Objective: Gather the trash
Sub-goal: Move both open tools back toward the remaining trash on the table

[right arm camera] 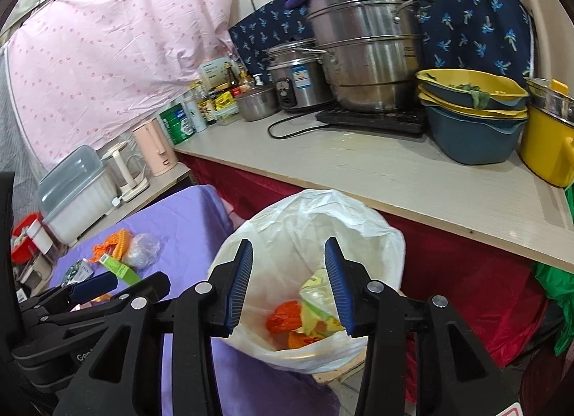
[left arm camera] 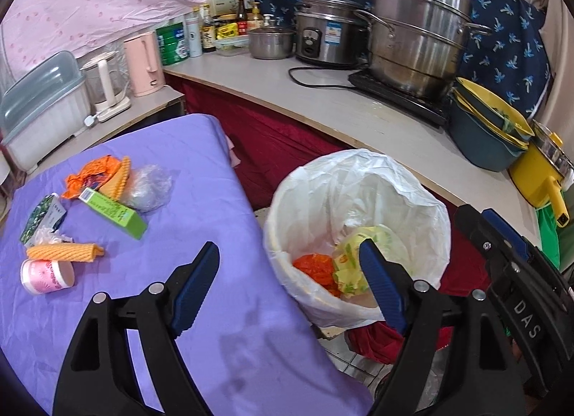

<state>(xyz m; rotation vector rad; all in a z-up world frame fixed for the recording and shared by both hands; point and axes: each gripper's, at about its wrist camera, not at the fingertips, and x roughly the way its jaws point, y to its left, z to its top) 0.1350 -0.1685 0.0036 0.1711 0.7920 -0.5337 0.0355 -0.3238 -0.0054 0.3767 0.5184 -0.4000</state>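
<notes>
Now both empty, left tool (left arm camera: 287, 265) wide apart, right tool (right arm camera: 288, 283) apart above lined bin (right arm camera: 323, 222), wrappers (right arm camera: 305, 319) inside

I see the trash bin (right arm camera: 373, 236) beside the purple table, lined with a white plastic bag; an orange wrapper (right arm camera: 285, 319) and a yellow-green packet (right arm camera: 317, 312) lie crumpled at its bottom. On the table remain a green box (left arm camera: 114, 213) lying flat, a pink paper cup (left arm camera: 46, 276) on its side, two orange foam nets (one rolled) (left arm camera: 64, 251), a clear crumpled bag (left arm camera: 149, 188) and a dark patterned box (left arm camera: 41, 216).
</notes>
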